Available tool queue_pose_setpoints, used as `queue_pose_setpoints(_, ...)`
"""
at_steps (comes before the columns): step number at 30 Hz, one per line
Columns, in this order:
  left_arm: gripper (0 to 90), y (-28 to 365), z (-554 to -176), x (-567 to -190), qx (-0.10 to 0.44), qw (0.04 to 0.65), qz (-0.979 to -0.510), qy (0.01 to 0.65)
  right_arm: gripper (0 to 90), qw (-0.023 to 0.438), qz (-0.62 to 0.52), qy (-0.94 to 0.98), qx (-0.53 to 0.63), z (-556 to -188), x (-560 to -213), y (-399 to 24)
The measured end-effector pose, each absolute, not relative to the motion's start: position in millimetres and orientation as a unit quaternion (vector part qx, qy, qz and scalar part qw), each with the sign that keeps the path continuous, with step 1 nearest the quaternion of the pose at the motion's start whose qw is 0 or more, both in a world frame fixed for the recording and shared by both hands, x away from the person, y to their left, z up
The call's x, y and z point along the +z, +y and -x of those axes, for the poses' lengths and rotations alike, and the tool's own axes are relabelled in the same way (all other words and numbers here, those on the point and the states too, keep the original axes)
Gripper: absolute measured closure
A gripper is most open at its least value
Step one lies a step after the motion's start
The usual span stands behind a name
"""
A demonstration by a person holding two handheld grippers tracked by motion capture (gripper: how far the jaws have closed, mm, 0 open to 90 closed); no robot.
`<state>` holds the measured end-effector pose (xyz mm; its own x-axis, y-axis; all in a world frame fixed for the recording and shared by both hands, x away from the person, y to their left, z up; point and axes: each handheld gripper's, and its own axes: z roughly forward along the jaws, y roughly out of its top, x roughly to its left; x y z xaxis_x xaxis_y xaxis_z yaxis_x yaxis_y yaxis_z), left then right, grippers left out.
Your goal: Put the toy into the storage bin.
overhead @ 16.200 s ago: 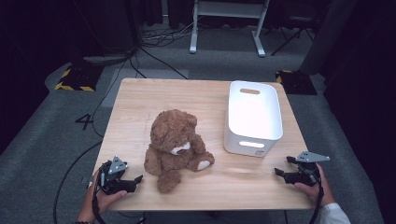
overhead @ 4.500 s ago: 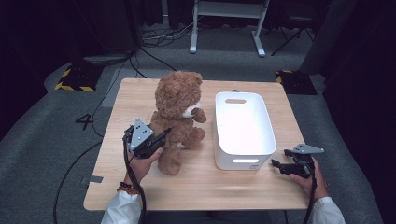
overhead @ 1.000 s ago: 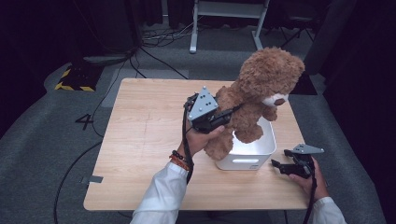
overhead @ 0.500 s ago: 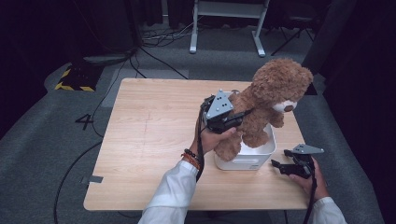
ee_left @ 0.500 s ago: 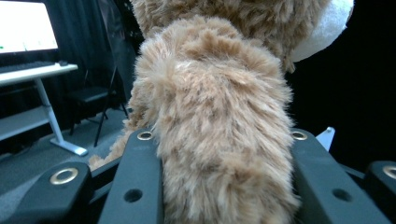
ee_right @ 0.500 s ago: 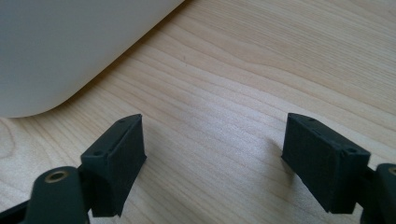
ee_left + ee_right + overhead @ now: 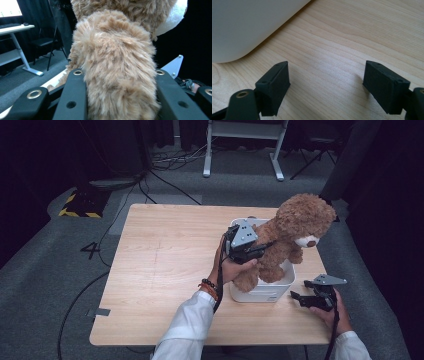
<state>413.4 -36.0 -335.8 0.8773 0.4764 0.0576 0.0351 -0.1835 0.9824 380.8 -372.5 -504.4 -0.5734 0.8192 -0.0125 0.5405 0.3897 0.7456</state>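
A brown teddy bear (image 7: 295,230) stands tilted with its legs down inside a white plastic bin (image 7: 260,292) at the right of the wooden table (image 7: 165,260). My left gripper (image 7: 264,247) is shut on one of the bear's furry limbs (image 7: 117,75), which fills the gap between the two black jaws. My right gripper (image 7: 298,299) rests low on the table just right of the bin's front corner. It is open, with bare wood between its fingers (image 7: 274,82), and the bin's rounded corner (image 7: 249,25) lies ahead of it.
The left half of the table is bare wood. Grey carpet with cables (image 7: 165,175) surrounds the table, and a white desk frame (image 7: 240,150) stands behind it. The table's right edge is close to my right hand.
My left gripper has carried the bear rightward and down, so its legs now sit inside the bin. The right gripper has stayed where it was.
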Motion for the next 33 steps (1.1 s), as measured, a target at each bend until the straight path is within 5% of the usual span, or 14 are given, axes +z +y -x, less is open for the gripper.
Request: queue_pose_setpoints(33, 65.4, -40, -429, -352, 0.128, 0.503, -0.848, 0.106, 21.1, 0.194, -0.419, 0.811, 0.359, -381, -504, -373)
